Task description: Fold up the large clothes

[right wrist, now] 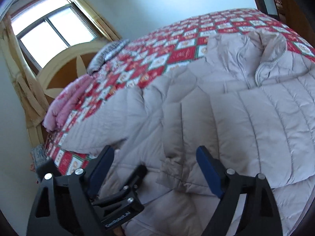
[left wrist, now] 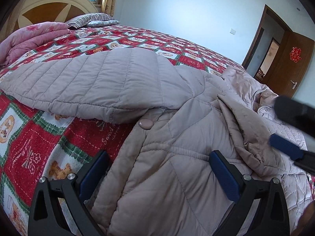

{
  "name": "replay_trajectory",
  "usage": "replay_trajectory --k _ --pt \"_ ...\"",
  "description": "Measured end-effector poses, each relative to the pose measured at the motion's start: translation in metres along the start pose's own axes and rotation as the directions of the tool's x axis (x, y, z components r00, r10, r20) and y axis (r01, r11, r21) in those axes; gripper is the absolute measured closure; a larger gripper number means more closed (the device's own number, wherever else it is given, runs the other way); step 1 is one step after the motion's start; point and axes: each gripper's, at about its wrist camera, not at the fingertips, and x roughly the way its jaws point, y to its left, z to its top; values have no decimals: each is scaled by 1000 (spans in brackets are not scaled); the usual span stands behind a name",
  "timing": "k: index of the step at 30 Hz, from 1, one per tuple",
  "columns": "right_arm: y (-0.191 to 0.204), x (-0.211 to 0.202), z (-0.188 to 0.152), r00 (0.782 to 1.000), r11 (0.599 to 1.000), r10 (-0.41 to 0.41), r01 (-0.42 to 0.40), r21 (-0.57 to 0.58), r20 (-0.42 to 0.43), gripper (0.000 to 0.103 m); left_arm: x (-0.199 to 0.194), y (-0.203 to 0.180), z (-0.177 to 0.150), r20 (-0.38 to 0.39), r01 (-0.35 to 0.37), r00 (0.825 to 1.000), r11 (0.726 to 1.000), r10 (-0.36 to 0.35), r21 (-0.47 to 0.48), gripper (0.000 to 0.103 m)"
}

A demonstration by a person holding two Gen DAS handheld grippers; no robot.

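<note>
A pale mauve quilted puffer jacket (left wrist: 137,82) (right wrist: 236,108) lies spread on the bed, with one sleeve (left wrist: 69,84) stretched out to the left. A round button (left wrist: 145,123) sits by the front edge. The zipper and collar (right wrist: 261,68) are at the far right. My left gripper (left wrist: 157,165) is open, its blue pads (left wrist: 222,177) wide apart over the jacket's lower part without pressing on it. My right gripper (right wrist: 155,159) (left wrist: 283,129) is also open, low over the jacket body just right of the left one, with loose fabric lying between its fingers.
The bed carries a red checked bear-print cover (left wrist: 29,133) (right wrist: 177,45). A folded pink quilt (left wrist: 35,37) and a striped pillow (left wrist: 90,19) lie by the headboard (left wrist: 55,5) under a window (right wrist: 49,29). A brown door (left wrist: 291,63) stands open at the far right.
</note>
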Motion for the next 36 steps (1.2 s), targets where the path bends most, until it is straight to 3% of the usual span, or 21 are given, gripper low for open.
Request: replay_trajectory --k 3,6,8,11,12,15,17,20,25,29,32,36 --pt "-4 -29 7 994 996 -68 72 -43 83 38 0 0 0 -1 -1 1000 1000 1 0 1" --pt "-31 -61 20 969 984 -172 177 -11 175 39 0 0 0 -2 -1 1000 1000 1 0 1" --pt "-70 -88 33 920 945 -327 320 70 215 41 0 0 0 -2 -2 1000 1000 2 1 1" --pt "-127 -113 39 792 812 -582 551 192 185 44 1 -1 0 -7 -15 1000 1000 15 9 1" --pt "-149 -118 36 768 777 -623 585 234 149 44 1 -2 0 -8 -20 1000 1000 21 13 1" --pt "-194 -112 13 757 735 -650 606 304 61 45 3 -2 0 -12 -30 999 999 30 19 1" --pt "-206 -101 -3 749 727 -660 621 292 51 44 3 -3 0 -15 -35 999 999 35 22 1" --pt "-195 -93 -4 752 747 -654 622 236 89 25 4 -4 1 -20 -44 999 999 45 27 1" --pt "-180 -70 1 682 682 -730 722 118 44 15 4 -13 3 -41 -101 994 993 104 63 1" --pt "-190 -76 -7 684 684 -728 720 121 45 14 -16 -21 14 -25 -135 990 990 137 45 1" --pt "-193 -78 -10 680 680 -732 724 115 42 14 -41 -34 24 39 -84 996 996 82 34 1" --pt "-194 -77 -9 681 681 -731 723 117 44 13 -59 -74 36 119 -71 991 989 55 133 1"
